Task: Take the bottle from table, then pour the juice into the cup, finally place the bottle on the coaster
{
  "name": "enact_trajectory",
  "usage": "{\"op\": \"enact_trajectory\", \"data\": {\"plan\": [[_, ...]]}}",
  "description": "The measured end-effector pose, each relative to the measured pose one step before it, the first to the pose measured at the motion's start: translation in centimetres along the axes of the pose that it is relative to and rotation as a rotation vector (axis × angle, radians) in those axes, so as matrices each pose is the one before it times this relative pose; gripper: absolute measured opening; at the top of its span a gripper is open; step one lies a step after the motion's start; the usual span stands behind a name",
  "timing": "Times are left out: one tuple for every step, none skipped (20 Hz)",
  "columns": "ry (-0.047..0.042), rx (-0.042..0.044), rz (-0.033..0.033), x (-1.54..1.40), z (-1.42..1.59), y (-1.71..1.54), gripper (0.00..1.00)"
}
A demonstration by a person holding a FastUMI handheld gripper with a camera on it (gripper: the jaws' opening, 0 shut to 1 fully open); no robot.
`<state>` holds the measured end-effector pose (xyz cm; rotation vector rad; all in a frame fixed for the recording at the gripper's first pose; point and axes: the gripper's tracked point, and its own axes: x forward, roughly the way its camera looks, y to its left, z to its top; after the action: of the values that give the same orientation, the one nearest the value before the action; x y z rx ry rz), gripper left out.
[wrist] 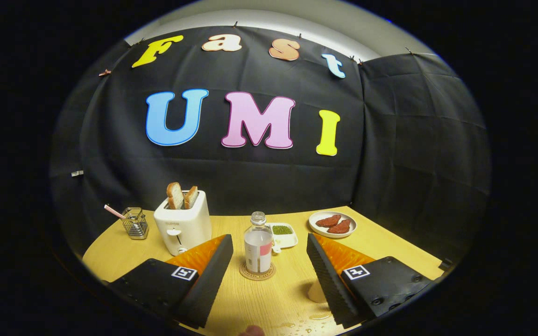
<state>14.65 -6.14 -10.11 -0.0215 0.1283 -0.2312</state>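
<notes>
Standing upright on the round coaster, just ahead of the claw and in line with the gap between its fingers, the bottle looks already delivered, so by my reading the task is at its last step or just finished. The gripper is spread wide and holds nothing; its left finger and right finger sit well to either side of the bottle, neither touching it. The bottle's long axis runs vertical, its clear cap and neck pointing straight up, base flat on the coaster, a pale label with a pink patch facing the claw. Its body looks mostly clear; I cannot tell how much liquid remains inside. Close against the inner face of the right finger, nearer than the bottle, a pale low shape shows that may be the cup, though the finger hides most of it and I cannot be sure. A few drops lie on the wooden table just below the fingers. If anything is left to do, it calls for drawing the claw straight back with the fingers kept wide, so that neither brushes the bottle or that pale shape. Beyond the bottle sit a small white dish of green beans, a toaster holding two slices beyond the left finger, and a plate of red pieces beyond the right.
</notes>
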Motion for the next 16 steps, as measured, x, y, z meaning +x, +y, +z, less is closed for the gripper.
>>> {"op": "enact_trajectory", "data": {"plan": [[-0.01406, -0.00792, 0.00800, -0.999, 1.153, -0.005, 0.97], [-0.01888, 0.00467, 0.01522, -1.015, 1.248, 0.054, 0.97], [-0.02366, 0.01280, 0.02786, -0.875, 1.305, 0.443, 0.97], [-0.01408, 0.00784, 0.02869, -0.740, 1.190, 0.484, 0.97], [-0.00627, -0.00520, 0.01886, -0.840, 0.855, 0.109, 0.97], [-0.00661, -0.00985, 0.01313, -0.899, 0.915, -0.091, 0.97], [0.00159, -0.00429, 0.00851, -0.604, 0.009, 0.503, 0.97], [0.00299, -0.00328, 0.00825, -0.751, 0.755, -0.174, 0.97], [0.00094, -0.01098, 0.00894, -0.666, 0.800, -0.183, 0.97], [-0.00671, -0.01969, 0.00303, -0.810, 0.991, -0.371, 0.97], [-0.01090, -0.01407, 0.00212, -0.640, 0.871, -0.499, 0.97], [-0.01147, -0.00541, 0.01440, -0.438, 0.914, -0.197, 0.97], [-0.00973, -0.00139, 0.00992, -0.425, 0.715, -0.232, 0.97], [-0.00864, 0.00029, 0.00791, -0.520, 0.746, -0.447, 0.97], [-0.00522, 0.00265, 0.00338, -0.392, 0.508, -0.369, 0.97], [-0.00449, 0.00163, -0.00105, -0.536, 0.560, -0.434, 0.97]]}}
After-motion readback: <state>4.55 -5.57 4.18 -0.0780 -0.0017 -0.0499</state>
